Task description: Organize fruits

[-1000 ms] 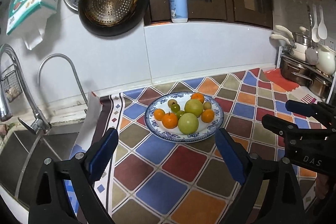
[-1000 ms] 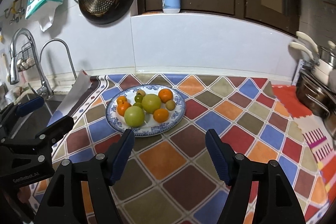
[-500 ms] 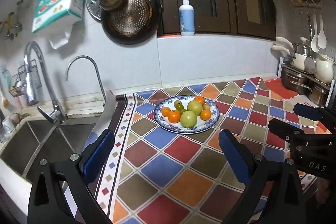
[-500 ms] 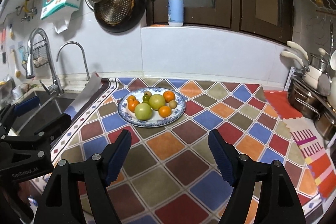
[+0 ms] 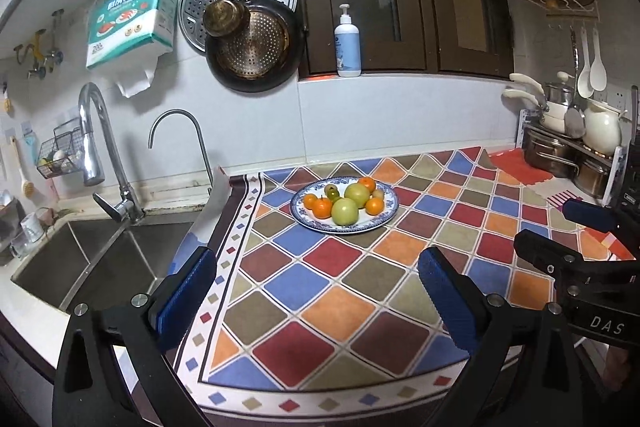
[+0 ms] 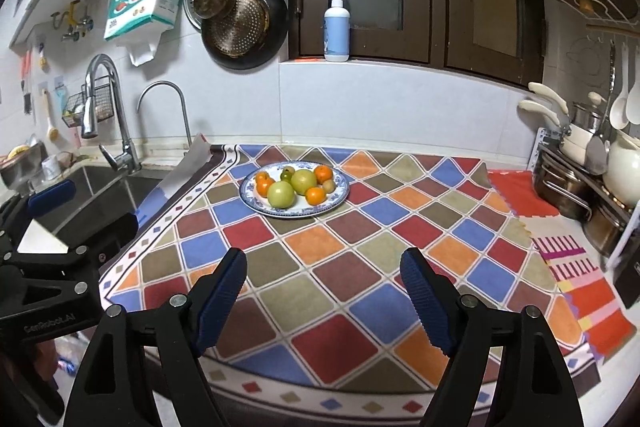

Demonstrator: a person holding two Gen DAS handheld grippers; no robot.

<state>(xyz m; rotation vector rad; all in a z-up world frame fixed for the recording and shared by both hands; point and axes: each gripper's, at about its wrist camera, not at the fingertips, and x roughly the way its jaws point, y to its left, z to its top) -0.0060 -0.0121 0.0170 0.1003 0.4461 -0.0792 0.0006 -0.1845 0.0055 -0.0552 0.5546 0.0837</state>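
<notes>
Both claws (image 5: 318, 293) (image 6: 322, 297): black frames, ribbed blue pads (silver screws).

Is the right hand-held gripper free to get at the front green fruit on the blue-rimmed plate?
Probably yes: the right hand-held gripper is open and empty, with only bare patterned mat before the green fruit.

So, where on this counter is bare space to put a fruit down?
The checkered mat is bare between the blue-rimmed fruit plate and both open grippers, also right of the plate up to the red mat. Crowded: the plate itself and the steel pot rack.
</notes>
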